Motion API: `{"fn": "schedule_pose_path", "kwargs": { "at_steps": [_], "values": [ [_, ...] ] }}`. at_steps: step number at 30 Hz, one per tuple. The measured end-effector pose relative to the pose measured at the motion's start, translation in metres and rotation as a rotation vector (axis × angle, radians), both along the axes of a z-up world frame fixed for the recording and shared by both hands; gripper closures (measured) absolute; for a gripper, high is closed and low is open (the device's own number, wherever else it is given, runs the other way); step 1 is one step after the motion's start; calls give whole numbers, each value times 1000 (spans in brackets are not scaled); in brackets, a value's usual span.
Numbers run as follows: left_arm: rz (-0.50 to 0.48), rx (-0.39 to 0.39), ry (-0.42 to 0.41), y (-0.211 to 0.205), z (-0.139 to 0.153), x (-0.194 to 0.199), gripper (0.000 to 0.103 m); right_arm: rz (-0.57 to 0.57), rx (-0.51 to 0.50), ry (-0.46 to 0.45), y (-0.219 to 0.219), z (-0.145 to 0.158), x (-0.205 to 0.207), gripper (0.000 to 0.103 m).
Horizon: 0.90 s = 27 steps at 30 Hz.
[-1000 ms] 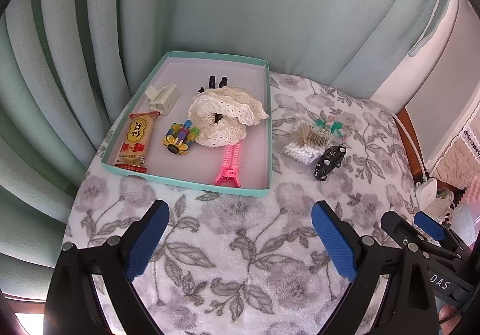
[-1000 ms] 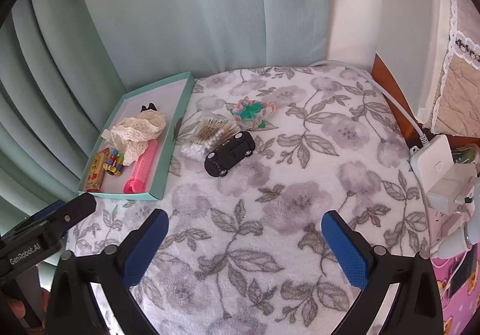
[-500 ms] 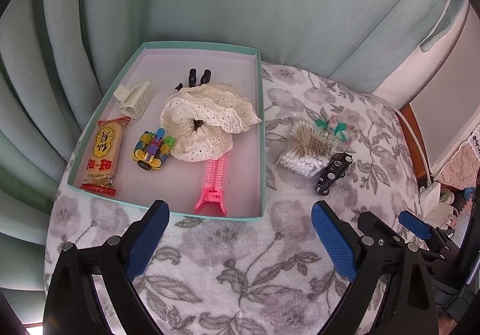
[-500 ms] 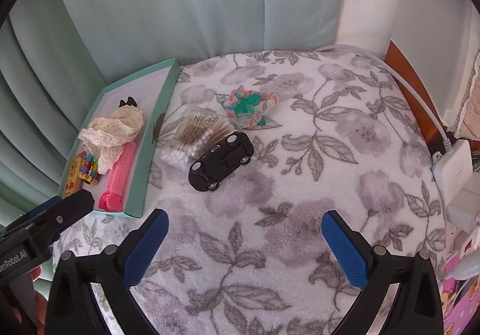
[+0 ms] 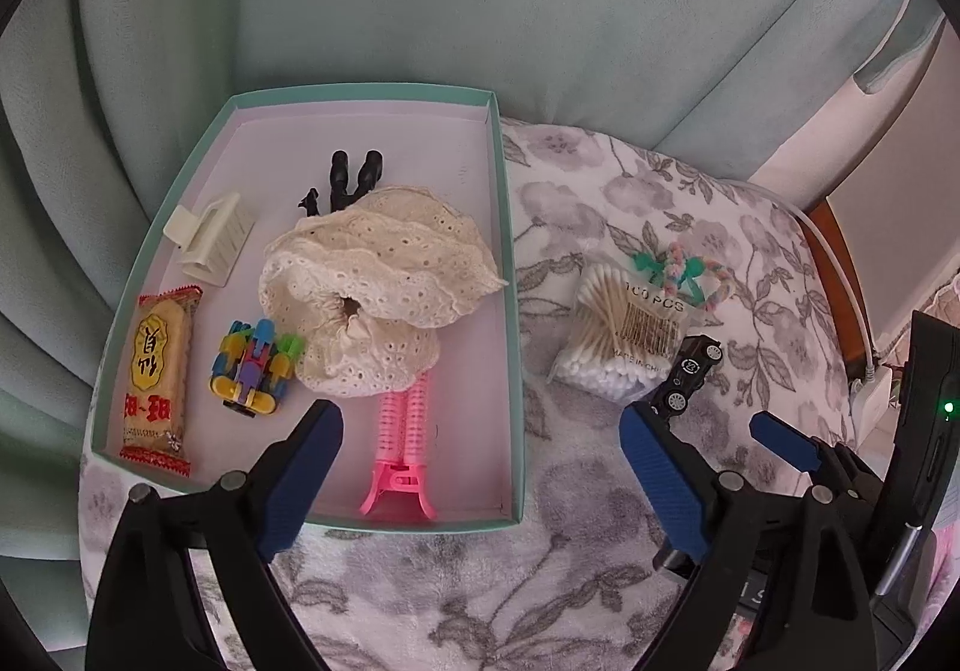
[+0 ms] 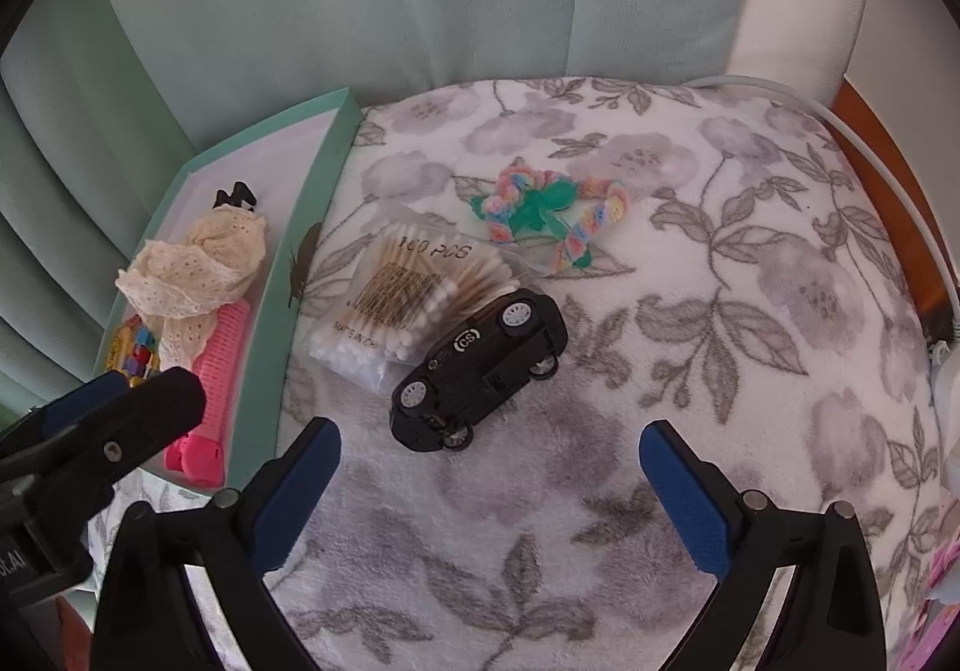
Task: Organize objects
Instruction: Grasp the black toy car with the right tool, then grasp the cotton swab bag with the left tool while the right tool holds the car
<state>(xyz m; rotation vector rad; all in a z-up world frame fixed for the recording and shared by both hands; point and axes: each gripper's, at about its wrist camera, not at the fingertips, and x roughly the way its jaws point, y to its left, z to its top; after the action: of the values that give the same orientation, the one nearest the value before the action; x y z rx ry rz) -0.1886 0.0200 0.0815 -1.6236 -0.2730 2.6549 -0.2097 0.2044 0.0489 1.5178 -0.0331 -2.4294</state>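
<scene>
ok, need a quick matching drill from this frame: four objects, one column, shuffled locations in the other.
Objects:
1. black toy car
2. pink plastic hair clip
3. rainbow knitted hair tie
4. red-and-yellow snack packet

Locations:
A. in the teal tray, left edge
B. on the floral blanket, farthest from the cameras
C. in the tray, partly under the cream lace fabric
D. on the blanket, against the bag of cotton swabs

Pairs: 1-D, 2-C, 3-B, 4-A

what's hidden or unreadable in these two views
- Black item in the teal box: left wrist view, mostly under the lace fabric; cannot identify it.
- Pink hair clip: its upper end is under the same fabric.
- Snack packet and block toy: right wrist view, mostly blocked by the left tongs.
- Toy car: left wrist view, front hidden by a blue pad.
- White power strip: cut off at the edge.
</scene>
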Motion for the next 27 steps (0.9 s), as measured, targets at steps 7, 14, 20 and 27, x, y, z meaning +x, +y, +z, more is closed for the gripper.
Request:
{"fn": "schedule_pose_path", "kwargs": {
  "at_steps": [7, 14, 20, 27],
  "values": [
    [-40, 10, -9, 8, -7, -12, 13, -12, 4, -2, -11, -10, -9, 15],
    [-82, 11, -6, 21, -10, -21, 14, -4, -9, 15, -13, -11, -9, 36],
    [-105, 22, -14, 32, -14, -28, 14, -13, -29, 21, -6, -6, -9, 55],
    [-129, 45, -33, 47, -18, -36, 19, -46, -67, 20, 13, 1, -10, 71]
  ]
}}
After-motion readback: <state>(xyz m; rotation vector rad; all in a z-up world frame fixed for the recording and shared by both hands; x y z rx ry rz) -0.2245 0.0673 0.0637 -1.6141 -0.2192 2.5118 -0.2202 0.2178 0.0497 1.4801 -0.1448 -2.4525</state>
